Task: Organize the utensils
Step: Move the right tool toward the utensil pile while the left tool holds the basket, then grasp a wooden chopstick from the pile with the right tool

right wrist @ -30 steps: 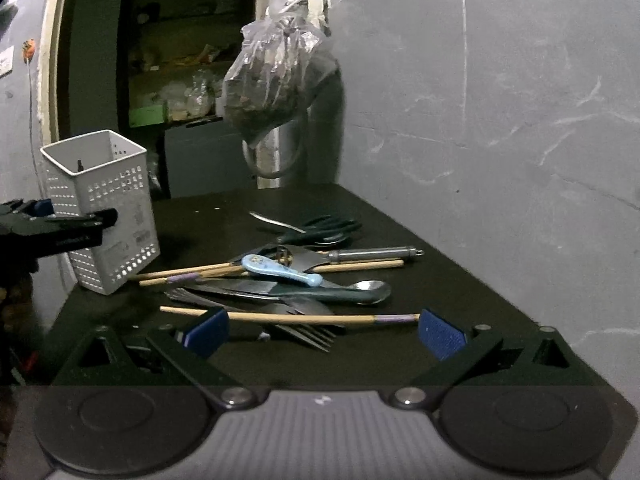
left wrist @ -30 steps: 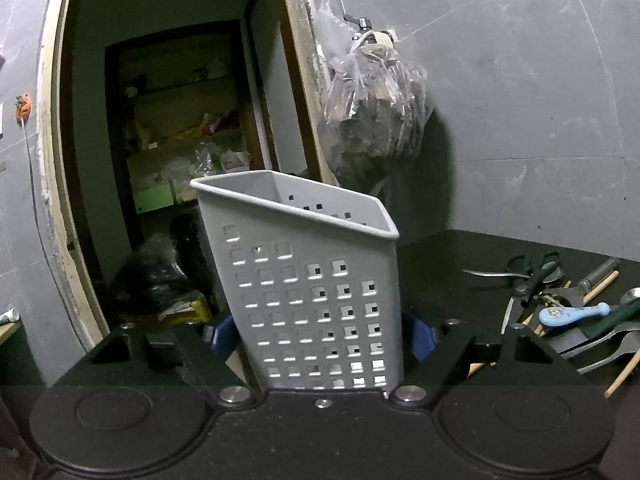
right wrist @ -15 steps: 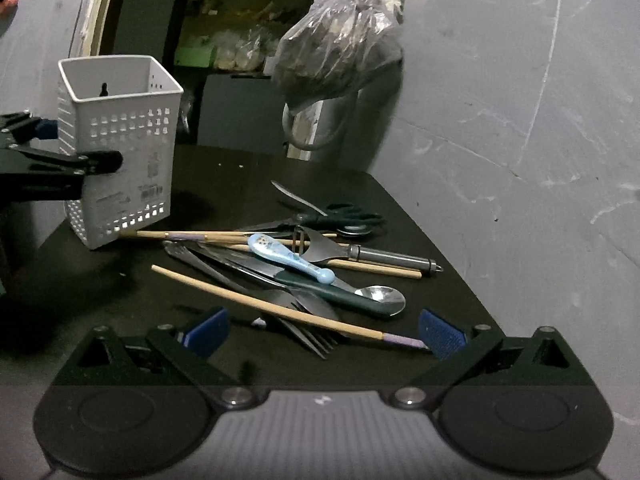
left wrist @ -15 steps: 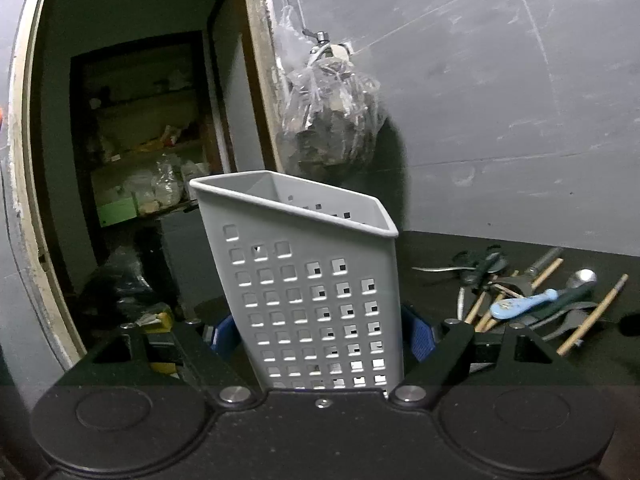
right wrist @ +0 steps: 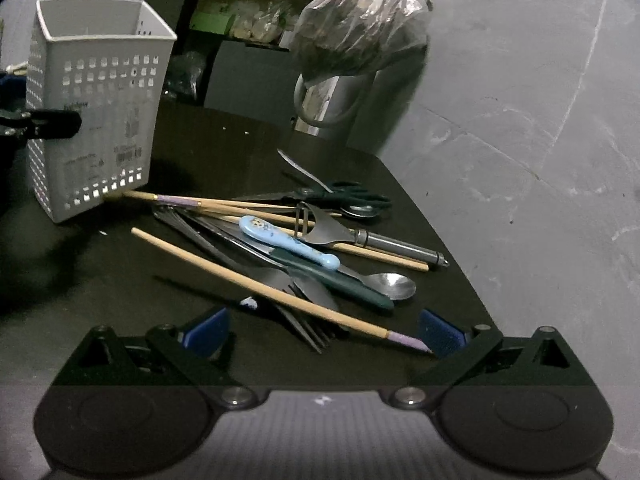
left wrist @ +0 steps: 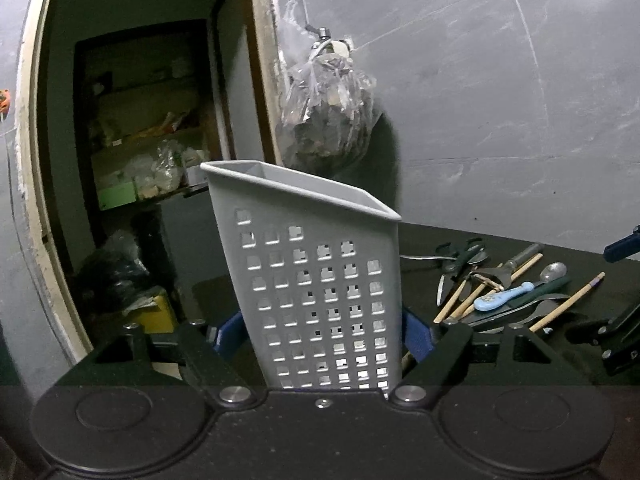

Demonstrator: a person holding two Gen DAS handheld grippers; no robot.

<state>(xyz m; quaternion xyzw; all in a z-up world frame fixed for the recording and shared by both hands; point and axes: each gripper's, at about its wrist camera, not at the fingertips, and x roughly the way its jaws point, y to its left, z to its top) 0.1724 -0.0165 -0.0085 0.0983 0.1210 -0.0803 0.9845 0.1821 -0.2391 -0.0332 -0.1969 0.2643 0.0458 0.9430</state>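
My left gripper (left wrist: 324,330) is shut on a grey perforated utensil holder (left wrist: 312,280) and holds it upright; the holder also shows at the far left of the right wrist view (right wrist: 96,104). A pile of utensils lies on the black table (right wrist: 224,148): wooden chopsticks (right wrist: 264,288), a light blue spoon (right wrist: 288,242), a metal spoon (right wrist: 390,284), forks (right wrist: 308,328), a peeler (right wrist: 360,236) and dark scissors (right wrist: 340,196). My right gripper (right wrist: 322,332) is open, low over the near end of the pile, its fingers either side of a chopstick and the forks.
A plastic bag of dark contents (right wrist: 360,32) hangs on the grey wall (right wrist: 520,120) behind the table. An open doorway with cluttered shelves (left wrist: 140,128) lies behind the holder. The table's right edge runs close to the wall.
My right gripper has moved forward and down toward the utensil pile. My left gripper has stayed shut on the holder and shifted it slightly, with the right gripper now in its view.
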